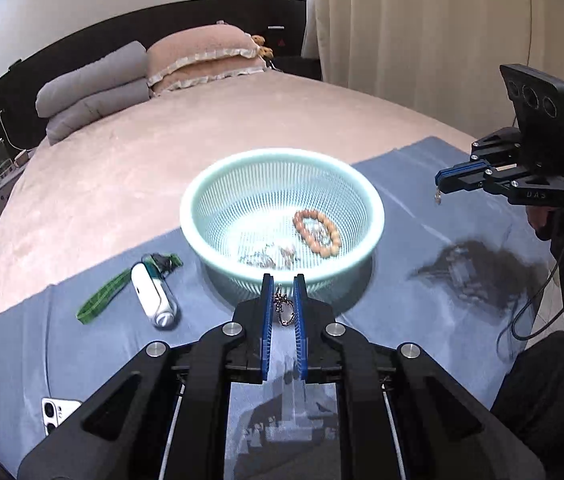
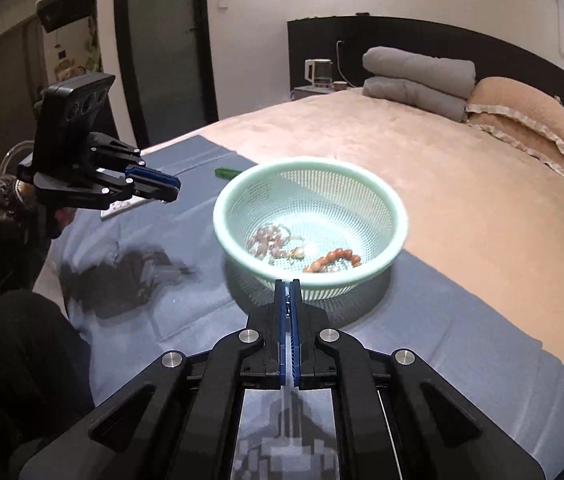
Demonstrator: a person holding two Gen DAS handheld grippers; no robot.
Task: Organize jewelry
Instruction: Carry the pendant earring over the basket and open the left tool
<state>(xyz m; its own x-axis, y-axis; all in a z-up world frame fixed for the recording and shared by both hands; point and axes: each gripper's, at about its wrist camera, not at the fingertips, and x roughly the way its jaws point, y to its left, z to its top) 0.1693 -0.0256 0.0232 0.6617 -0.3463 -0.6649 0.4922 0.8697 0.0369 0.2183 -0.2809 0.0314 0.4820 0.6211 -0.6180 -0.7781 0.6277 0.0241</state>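
Note:
A pale green mesh basket [image 1: 210, 184] [image 2: 386, 196] stands on a blue cloth on the bed. It holds an orange bead bracelet [image 1: 318, 233] [image 2: 334, 260], silver pieces [image 1: 270, 258] and a pinkish bead string [image 2: 268, 238]. My left gripper [image 1: 283, 286] [image 2: 170, 192] is shut on a silver chain [image 1: 283, 308] that hangs between its pads, just short of the basket's near rim. My right gripper [image 2: 289, 286] [image 1: 440, 188] is shut on a small silver piece [image 1: 437, 197] that dangles from its tips, held above the cloth right of the basket.
A white case with a green strap [image 1: 150, 294] lies left of the basket. A white phone [image 1: 56, 414] lies at the cloth's near left. Grey and tan pillows [image 1: 154, 68] lie at the bed head. A curtain [image 1: 422, 20] hangs at the right.

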